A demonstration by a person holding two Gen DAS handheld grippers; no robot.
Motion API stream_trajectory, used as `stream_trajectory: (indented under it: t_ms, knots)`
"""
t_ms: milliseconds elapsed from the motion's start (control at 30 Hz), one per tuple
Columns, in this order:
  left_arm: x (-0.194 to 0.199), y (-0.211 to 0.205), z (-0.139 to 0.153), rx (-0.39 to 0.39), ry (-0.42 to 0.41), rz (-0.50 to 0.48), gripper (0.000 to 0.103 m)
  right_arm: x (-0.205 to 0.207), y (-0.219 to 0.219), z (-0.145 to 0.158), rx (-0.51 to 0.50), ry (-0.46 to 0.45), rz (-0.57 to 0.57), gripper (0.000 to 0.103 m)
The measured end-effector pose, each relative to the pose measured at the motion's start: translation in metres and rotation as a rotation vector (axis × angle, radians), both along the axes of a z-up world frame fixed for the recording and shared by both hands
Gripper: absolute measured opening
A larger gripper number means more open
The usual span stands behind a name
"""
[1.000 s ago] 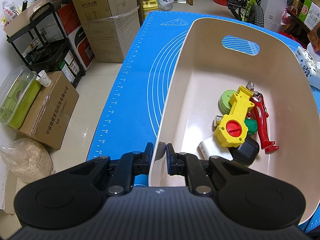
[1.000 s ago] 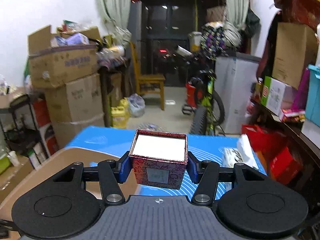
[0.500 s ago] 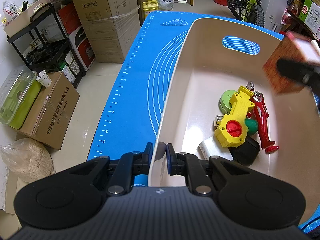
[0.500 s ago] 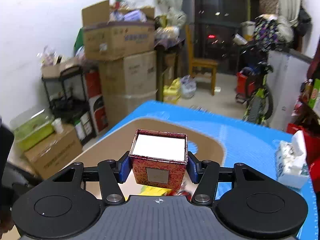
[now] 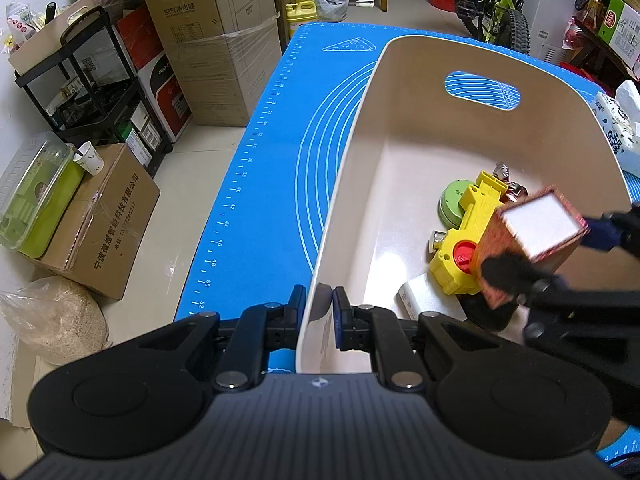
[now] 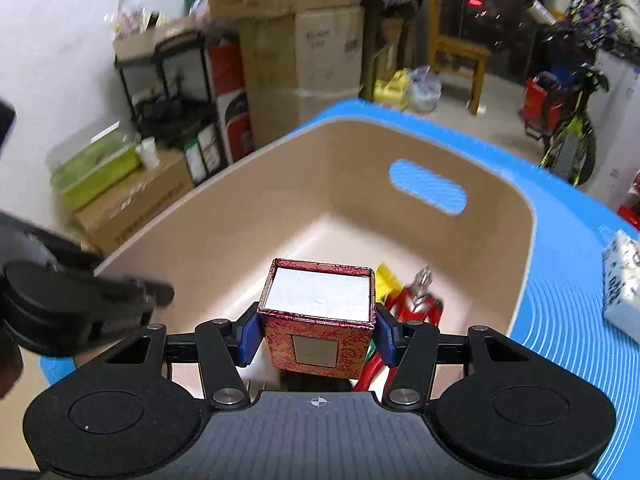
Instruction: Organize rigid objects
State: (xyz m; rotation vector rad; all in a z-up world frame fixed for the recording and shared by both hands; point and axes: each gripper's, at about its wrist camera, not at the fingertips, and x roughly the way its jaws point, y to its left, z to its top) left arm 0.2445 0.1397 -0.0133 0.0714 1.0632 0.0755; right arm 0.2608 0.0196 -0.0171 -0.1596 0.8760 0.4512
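A cream plastic bin (image 5: pixel 360 128) stands on a blue mat (image 5: pixel 280 128). My left gripper (image 5: pixel 320 316) is shut on the bin's near rim. My right gripper (image 6: pixel 318 332) is shut on a red patterned box (image 6: pixel 316 328) with a white top and holds it above the bin's inside (image 6: pixel 304 200). The box also shows in the left wrist view (image 5: pixel 528 240), over the toys. In the bin lie a yellow toy (image 5: pixel 464 240) with a red knob, a green round tin (image 5: pixel 450 206), a red figure (image 6: pixel 420 300), a white block (image 5: pixel 428 302) and a black object, partly hidden.
A tissue pack (image 5: pixel 618 128) lies on the mat right of the bin, and shows in the right wrist view (image 6: pixel 622 284). Cardboard boxes (image 5: pixel 216 40), a black shelf (image 5: pixel 92 92) and a bicycle (image 5: pixel 496 4) stand on the floor around the table.
My right gripper has carried the red box down and left, from above the bin's far right side to low over the toys. My left gripper has kept its hold on the rim.
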Motion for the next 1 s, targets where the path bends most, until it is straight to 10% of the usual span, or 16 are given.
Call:
stream_trajectory:
  t_ms: [433, 633, 1000]
  knots:
    - [-0.001, 0.0, 0.003, 0.012, -0.007, 0.006, 0.018, -0.006, 0.001, 0.003, 0.03, 0.036, 0.004, 0.078]
    - [-0.006, -0.008, 0.019, 0.021, -0.066, 0.0, 0.073, -0.012, -0.018, 0.024, 0.073, 0.027, -0.052, 0.084]
    - [-0.026, -0.044, 0.082, 0.095, -0.203, -0.043, 0.088, -0.038, -0.078, 0.084, 0.132, -0.054, -0.217, 0.096]
